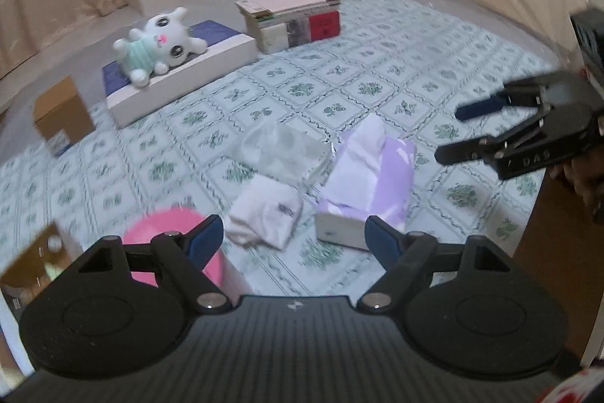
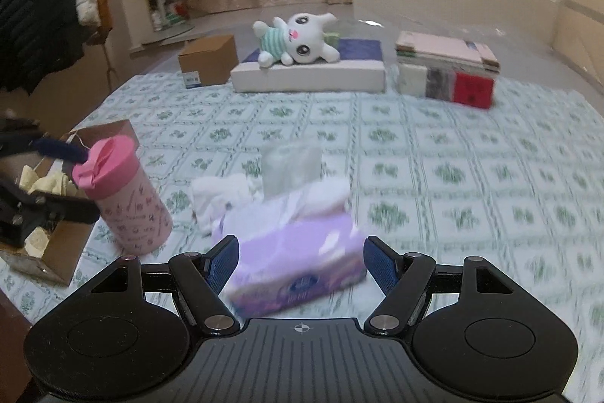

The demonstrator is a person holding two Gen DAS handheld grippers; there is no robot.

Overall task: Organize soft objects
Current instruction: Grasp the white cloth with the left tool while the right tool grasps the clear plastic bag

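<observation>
A purple tissue pack (image 2: 298, 263) lies on the patterned cloth, right in front of my open right gripper (image 2: 302, 261) and between its fingers without touching them. It also shows in the left wrist view (image 1: 370, 184). White folded socks (image 1: 264, 214) lie to its left, with a clear plastic bag (image 1: 279, 146) behind them. My left gripper (image 1: 294, 240) is open and empty, above the cloth near the socks. A white plush rabbit (image 2: 298, 38) lies on a flat white box (image 2: 309, 74) at the back. The right gripper also shows in the left wrist view (image 1: 449, 131).
A pink lidded cup (image 2: 120, 195) stands at the left beside an open cardboard box (image 2: 49, 210) with pale items in it. A closed brown box (image 2: 207, 59) and a stack of books (image 2: 445, 70) sit at the back. Coats hang at the far left.
</observation>
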